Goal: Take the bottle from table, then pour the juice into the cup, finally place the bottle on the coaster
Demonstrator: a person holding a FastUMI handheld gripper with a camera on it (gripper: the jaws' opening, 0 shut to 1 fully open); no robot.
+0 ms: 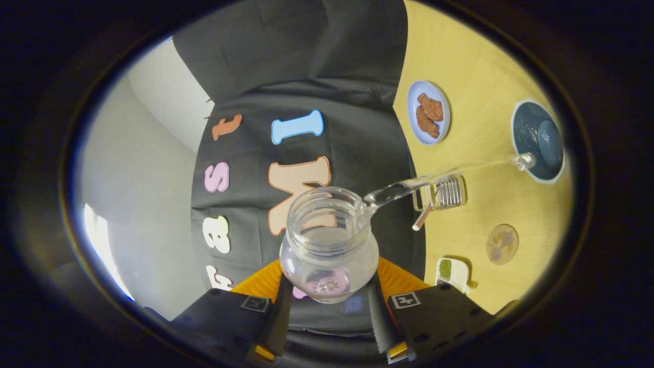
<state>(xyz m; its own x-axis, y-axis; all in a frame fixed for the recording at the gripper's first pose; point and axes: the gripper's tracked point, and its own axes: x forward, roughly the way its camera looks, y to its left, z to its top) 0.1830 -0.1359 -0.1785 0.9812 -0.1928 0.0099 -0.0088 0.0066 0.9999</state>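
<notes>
**Mid-pour: bottle clamped at the body, stream running to the cup**

Gripper (329,327) is clenched on the bottle (329,245): both fingers press its lower body, one on each side, bottle sitting squarely between them with its open mouth facing away from the camera.

Handling:
- Bottle is clear and rigid, glass or hard plastic, cannot tell which. Treat as fragile and slick.
- Rounded belly narrows to a wide neck. The hold is on the belly, the broadest part. Judged the right spot: the neck would give less contact and more swing.
- Little liquid visible inside, so likely light now and getting lighter. Load shifts toward the mouth as it tips.
- Smooth curved wall could rotate in the pads if the squeeze loosens.

Layout relative to the bottle:
- The view is rolled, so the table (480,61) stands to one side of the bottle, and the bottle is held in the air clear of it.
- A clear stream (409,186) leaves the lip and arcs across to the cup (539,140), well apart from the bottle.
- Coaster (502,244) lies on the table nearer the bottle than the cup, bare, awaiting the bottle.
- Plate (428,112) with brown pieces lies beyond the stream.
</notes>
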